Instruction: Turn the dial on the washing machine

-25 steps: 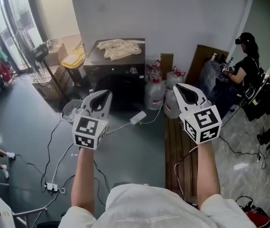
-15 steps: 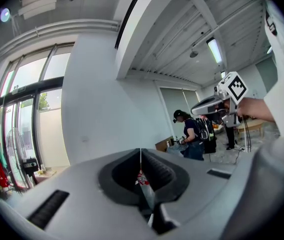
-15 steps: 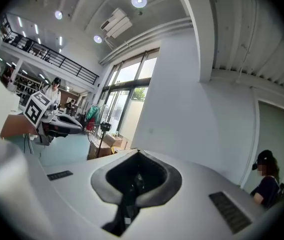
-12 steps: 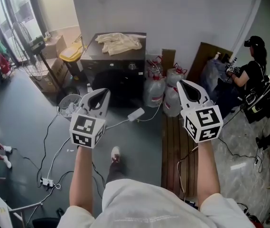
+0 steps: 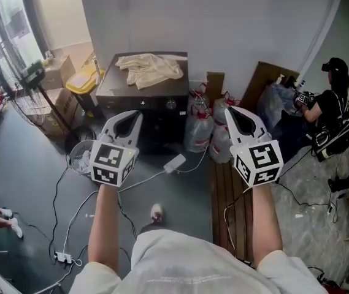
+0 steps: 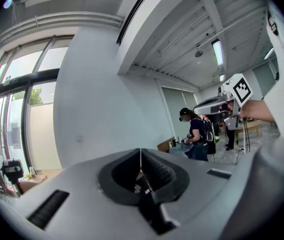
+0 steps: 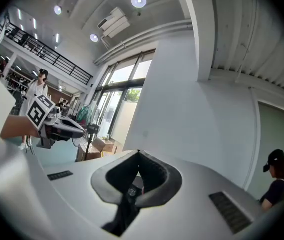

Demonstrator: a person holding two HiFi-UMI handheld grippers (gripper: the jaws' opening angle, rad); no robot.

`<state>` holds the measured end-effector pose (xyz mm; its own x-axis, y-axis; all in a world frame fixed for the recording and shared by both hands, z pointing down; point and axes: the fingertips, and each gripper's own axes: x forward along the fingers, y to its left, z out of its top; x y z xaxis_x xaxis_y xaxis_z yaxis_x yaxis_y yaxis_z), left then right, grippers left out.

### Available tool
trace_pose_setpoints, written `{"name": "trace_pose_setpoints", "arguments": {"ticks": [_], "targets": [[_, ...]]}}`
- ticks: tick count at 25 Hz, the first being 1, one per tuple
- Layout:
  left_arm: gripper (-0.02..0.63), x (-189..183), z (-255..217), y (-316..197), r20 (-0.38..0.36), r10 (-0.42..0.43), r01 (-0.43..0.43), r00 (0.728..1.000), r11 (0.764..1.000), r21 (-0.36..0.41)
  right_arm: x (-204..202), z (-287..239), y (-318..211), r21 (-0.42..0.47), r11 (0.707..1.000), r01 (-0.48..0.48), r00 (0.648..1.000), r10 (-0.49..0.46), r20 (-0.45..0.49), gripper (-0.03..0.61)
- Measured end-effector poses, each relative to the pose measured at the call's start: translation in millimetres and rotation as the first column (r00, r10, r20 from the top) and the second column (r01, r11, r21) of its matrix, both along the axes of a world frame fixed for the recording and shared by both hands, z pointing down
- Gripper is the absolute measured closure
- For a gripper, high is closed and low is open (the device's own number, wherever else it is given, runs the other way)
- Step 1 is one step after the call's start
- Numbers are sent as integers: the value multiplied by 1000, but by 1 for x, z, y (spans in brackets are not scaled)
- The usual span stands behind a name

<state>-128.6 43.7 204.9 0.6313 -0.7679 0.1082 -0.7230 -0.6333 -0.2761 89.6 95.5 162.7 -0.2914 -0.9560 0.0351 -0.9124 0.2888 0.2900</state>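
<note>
Ahead of me the way to the washing machine point(image 5: 143, 97) is open air, with nothing raised before its front. A crumpled cloth point(image 5: 149, 68) takes up much of its lid. Water jugs point(image 5: 200, 127) crowd its right side, a floor fan point(image 5: 79, 159) and cardboard boxes point(image 5: 56, 75) its left; cables point(image 5: 146, 175) trail over the floor below.

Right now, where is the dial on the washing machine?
In the head view, the dial sits on the front panel of the washing machine, toward its right side, just below the crumpled cloth lying on top.
</note>
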Motion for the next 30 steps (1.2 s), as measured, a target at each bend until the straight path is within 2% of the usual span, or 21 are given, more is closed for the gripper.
{"name": "trace_pose_setpoints", "arguments": {"ticks": [4,8,16,23,30], "targets": [[595,-10,-8,-63,-2,11,-11,1000,1000,-1,-17,0,-55,-21,1000,19,1000,-19,-1,565],[595,-20,8,-118,10,24,-24,1000,999,-33,-28,15,-109,-51,999,9,1000,-9,8,565],[595,-25,33,-196,21,61,-59,998,994,-96,-27,37,-183,-130,991,-16,996,27,83,565],[595,-17,59,-234,43,13,-7,999,989,-149,-5,68,-228,-230,973,33,990,0,141,565],[594,6,97,-266,40,-86,92,996,971,-221,27,105,-260,-304,948,96,991,-61,122,565]]}}
